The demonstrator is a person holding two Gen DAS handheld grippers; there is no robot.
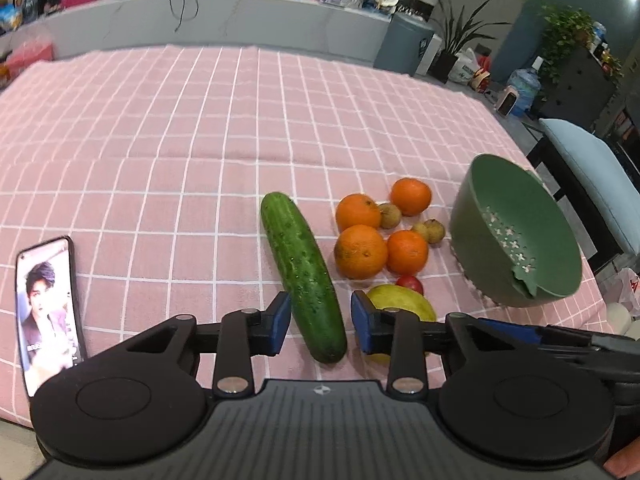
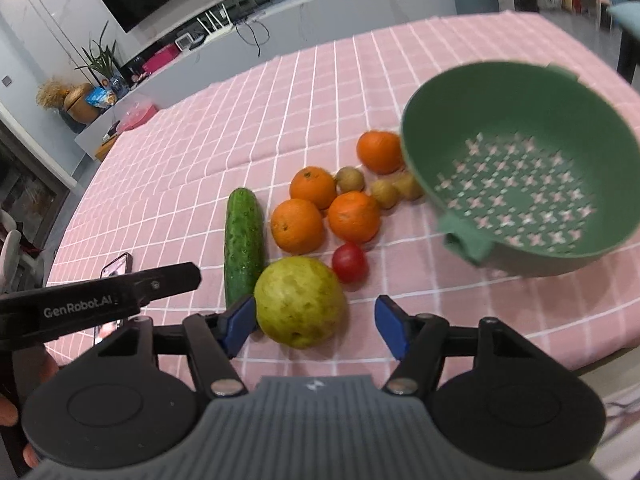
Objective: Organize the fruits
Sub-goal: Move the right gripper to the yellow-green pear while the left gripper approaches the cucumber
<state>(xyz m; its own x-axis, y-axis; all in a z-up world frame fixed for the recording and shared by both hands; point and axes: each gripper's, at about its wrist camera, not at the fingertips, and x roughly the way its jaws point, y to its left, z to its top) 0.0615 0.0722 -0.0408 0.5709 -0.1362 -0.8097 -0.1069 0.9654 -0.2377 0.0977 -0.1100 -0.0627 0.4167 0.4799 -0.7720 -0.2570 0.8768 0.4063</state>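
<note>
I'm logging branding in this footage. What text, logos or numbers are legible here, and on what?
"GenRobot.AI": white print on the black body of the left tool, seen from the right wrist view.
Phone: caption on its screen is too small to read.
Background boxes and packages: too blurred to read.

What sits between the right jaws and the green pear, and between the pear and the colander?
Nothing blocks the right gripper; its open jaws flank the pear. A small red fruit lies roughly between the pear and the green colander.
</note>
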